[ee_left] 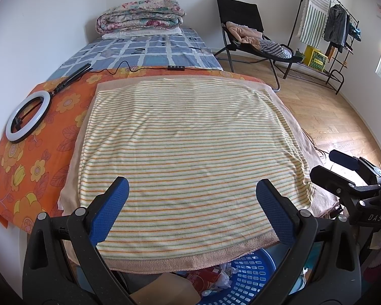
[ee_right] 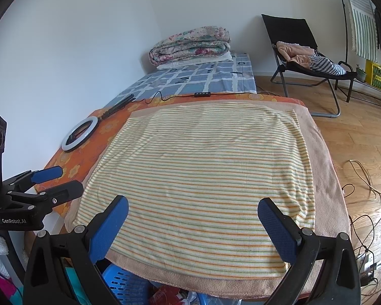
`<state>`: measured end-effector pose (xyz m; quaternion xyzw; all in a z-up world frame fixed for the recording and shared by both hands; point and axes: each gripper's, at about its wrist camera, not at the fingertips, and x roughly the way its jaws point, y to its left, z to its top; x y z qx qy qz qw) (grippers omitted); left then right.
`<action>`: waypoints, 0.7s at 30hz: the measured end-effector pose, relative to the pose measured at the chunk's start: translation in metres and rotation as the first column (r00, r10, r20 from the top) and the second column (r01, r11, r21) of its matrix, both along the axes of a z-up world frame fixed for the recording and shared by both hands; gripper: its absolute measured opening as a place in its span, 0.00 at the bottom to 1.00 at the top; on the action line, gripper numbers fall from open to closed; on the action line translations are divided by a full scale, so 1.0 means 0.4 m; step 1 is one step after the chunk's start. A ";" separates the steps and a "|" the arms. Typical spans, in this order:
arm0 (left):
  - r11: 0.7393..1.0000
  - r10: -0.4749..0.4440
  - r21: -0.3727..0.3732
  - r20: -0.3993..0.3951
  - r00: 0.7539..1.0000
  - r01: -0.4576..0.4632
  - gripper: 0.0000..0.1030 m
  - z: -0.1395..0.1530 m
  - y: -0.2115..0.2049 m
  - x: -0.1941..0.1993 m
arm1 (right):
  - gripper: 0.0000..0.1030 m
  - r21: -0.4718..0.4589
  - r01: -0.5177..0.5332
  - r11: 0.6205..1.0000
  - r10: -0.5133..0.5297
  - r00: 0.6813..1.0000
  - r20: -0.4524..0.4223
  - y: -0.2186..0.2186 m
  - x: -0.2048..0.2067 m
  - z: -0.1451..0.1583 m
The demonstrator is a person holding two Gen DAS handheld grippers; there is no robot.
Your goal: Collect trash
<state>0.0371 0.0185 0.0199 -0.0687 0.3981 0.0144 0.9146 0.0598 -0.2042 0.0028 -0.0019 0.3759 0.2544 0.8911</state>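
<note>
**Two empty grippers, trash waiting below the table edge**

Both sets of jaws stand wide apart and hold nothing. The left gripper [ee_left: 191, 212] hovers over the near part of the striped towel [ee_left: 185, 147], with its blue pads [ee_left: 114, 211] spread to either side; the right gripper [ee_right: 193, 225] does the same just beside it, showing at the right edge of the left wrist view.

Nothing to collect lies on the towel itself, which covers the table and overhangs its near edge. The trash [ee_left: 216, 278], crumpled white paper and a red wrapper, sits lower down, under that near edge and behind the jaws' line of sight, in or against a blue slotted basket [ee_left: 254, 274]. From the left wrist view it lies below and between the fingers; from the right wrist view the same basket appears below and to the left. So the left gripper looks the nearer, and either one would have to tip downward and draw back to reach it.

Farther out, a ring light [ee_left: 28, 117] lies on the orange floral cloth [ee_left: 25, 167], well apart from the work.
</note>
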 end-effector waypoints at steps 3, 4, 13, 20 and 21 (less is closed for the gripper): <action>1.000 0.000 -0.001 -0.001 1.000 0.000 0.99 0.001 0.000 0.001 | 1.00 0.000 0.001 1.000 -0.001 1.000 -0.001 0.000 0.000 0.000; 1.000 0.000 -0.001 -0.001 1.000 0.000 0.99 0.001 0.000 0.001 | 1.00 0.000 0.001 1.000 -0.001 1.000 -0.001 0.000 -0.001 -0.001; 1.000 0.004 0.026 -0.002 1.000 -0.004 0.99 -0.008 0.000 -0.022 | 1.00 0.000 -0.001 1.000 0.001 1.000 -0.005 0.005 -0.010 -0.014; 0.998 0.001 0.060 0.000 1.000 -0.001 0.99 0.002 -0.007 -0.039 | 1.00 0.002 0.004 1.000 -0.004 1.000 -0.016 0.005 -0.014 -0.019; 0.998 0.002 0.062 0.001 1.000 -0.002 0.99 0.002 -0.007 -0.047 | 1.00 0.002 0.005 1.000 -0.005 1.000 -0.018 0.003 -0.011 -0.016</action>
